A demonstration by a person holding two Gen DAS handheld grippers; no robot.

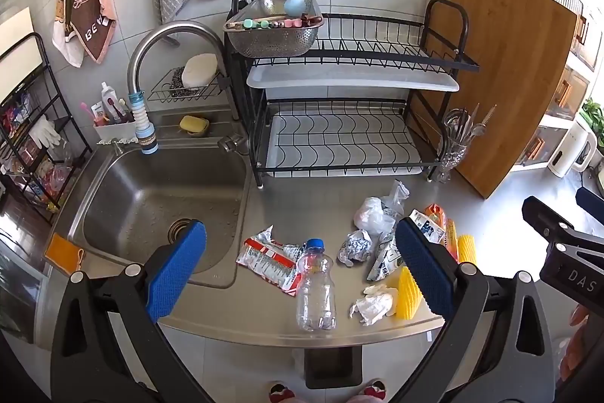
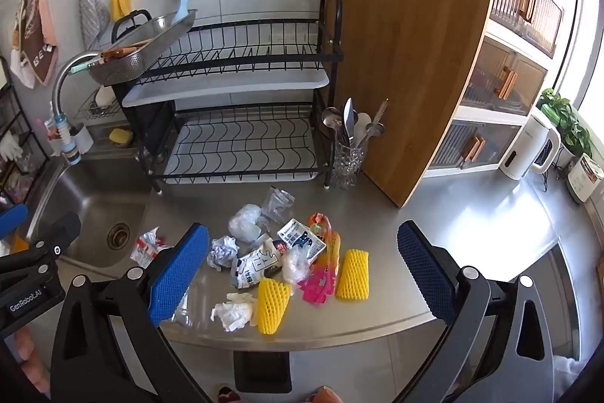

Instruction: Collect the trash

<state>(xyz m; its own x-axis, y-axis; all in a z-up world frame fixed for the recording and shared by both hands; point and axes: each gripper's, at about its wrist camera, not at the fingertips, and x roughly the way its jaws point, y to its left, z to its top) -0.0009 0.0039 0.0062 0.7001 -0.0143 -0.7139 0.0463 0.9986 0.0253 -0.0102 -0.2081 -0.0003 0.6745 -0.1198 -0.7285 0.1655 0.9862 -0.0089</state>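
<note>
Trash lies on the steel counter: a clear plastic bottle with a blue cap, a red and white wrapper, a foil ball, a white crumpled tissue, yellow foam nets, a milk carton, a pink net and clear bags. My left gripper is open and empty, held above the bottle. My right gripper is open and empty, above the pile near the counter's front edge.
A sink with a tap lies left. A black dish rack stands behind the trash, with a cutlery glass, a wooden board and a kettle to the right. A dark bin sits below the counter edge.
</note>
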